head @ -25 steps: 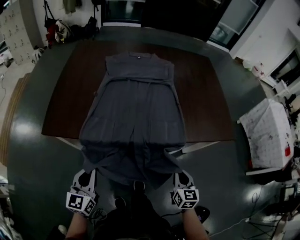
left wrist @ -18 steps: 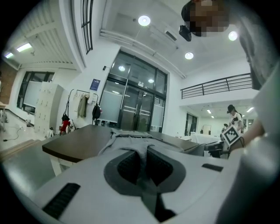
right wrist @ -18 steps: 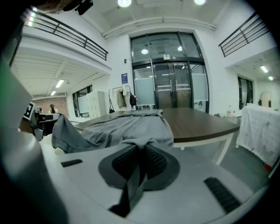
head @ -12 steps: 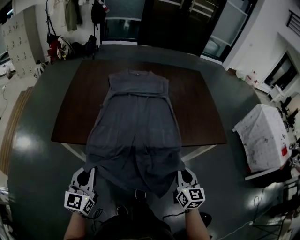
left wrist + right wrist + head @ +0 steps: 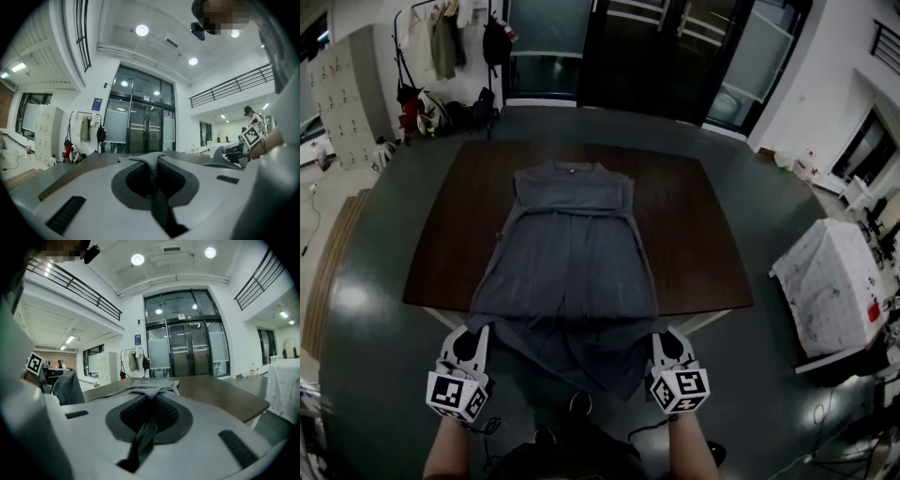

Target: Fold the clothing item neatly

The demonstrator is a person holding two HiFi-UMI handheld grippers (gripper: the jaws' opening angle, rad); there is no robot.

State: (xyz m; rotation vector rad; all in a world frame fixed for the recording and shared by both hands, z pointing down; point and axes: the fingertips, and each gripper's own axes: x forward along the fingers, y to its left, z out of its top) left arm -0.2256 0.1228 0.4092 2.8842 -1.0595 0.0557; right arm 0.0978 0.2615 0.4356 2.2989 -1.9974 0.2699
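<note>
So far, nothing folded: I am clamping my left gripper (image 5: pixel 476 331) and right gripper (image 5: pixel 662 337) on the dress (image 5: pixel 572 244) hem past the tabletop's (image 5: pixel 703 244) near edge.

near edge of table (image 5: pixel 698 239) hidden under grey garment (image 5: pixel 572 253), forearms (image 5: pixel 448 455) cut off below

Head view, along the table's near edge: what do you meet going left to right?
Left tongs, shut on fabric → hanging hem of the grey garment → right tongs, shut on fabric → white draped stand.
</note>
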